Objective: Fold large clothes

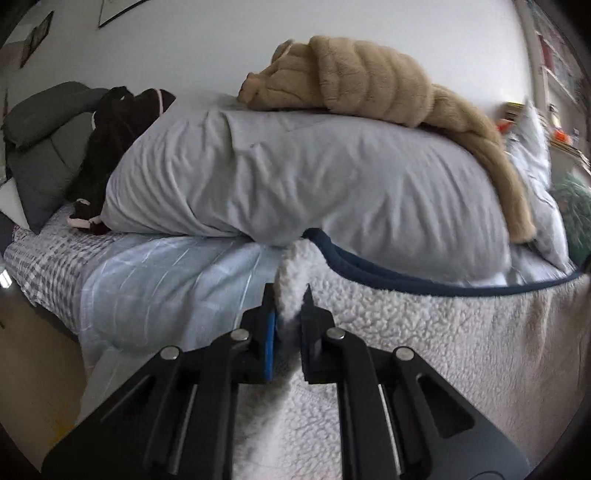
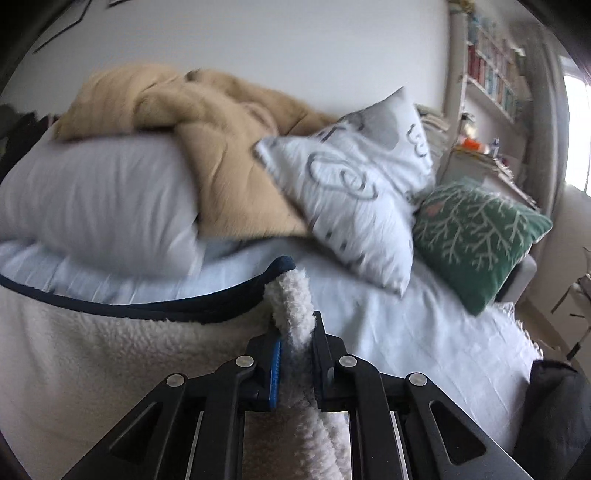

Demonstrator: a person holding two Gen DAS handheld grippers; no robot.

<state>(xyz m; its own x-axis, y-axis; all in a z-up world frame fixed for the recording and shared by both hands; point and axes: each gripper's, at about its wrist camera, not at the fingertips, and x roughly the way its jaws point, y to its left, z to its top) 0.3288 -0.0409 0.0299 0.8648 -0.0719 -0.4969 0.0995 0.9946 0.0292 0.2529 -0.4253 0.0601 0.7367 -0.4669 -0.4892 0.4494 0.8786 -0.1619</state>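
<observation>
Across the bed [image 1: 155, 266], a white fleece [image 1: 424, 332] hangs by its navy-trimmed edge: left gripper [image 1: 290, 295] clamps one corner, right gripper [image 2: 295, 325] the other. Its long edge runs between them, pillows [image 2: 96, 206] just beyond.

A plain white wall [image 2: 258, 44] runs behind the bed [image 2: 424, 332], which is covered in pale blue sheets, with dark-framed pictures [image 1: 38, 31] hanging at the far left. At the far right, shelves of books [image 2: 491, 74] stand against the wall beside a bright window [image 2: 576, 122] that lets in daylight. Wooden flooring [image 1: 33, 369] shows at the near left, below the bed's edge.
</observation>
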